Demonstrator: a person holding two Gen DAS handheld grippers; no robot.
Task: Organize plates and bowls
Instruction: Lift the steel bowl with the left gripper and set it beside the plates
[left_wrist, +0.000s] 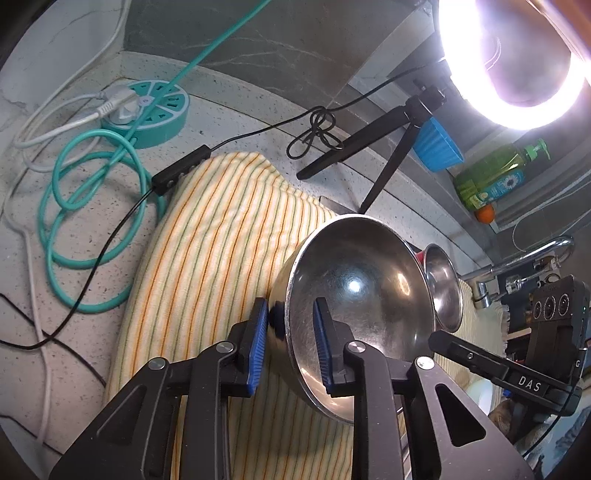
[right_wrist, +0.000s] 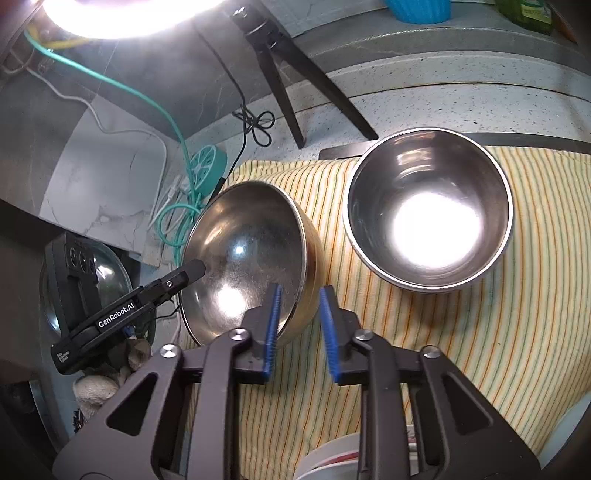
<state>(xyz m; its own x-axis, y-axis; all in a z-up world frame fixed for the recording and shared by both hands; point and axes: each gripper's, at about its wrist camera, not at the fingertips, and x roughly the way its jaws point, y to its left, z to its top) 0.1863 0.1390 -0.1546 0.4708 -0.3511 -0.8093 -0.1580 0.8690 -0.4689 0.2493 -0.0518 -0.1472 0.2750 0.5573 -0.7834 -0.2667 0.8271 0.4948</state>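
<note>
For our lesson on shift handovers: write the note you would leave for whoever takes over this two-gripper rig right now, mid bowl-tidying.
Left gripper: shut on the gold-toned bowl rim, one pad inside, one outside.
Right gripper: shut on the opposite rim.
Gold-toned bowl: tilted, over the striped cloth.
Silver bowl: upright on the cloth, apart.
Done: bowl gripped.
Left: bowls not yet stacked; probably nest them.
</note>
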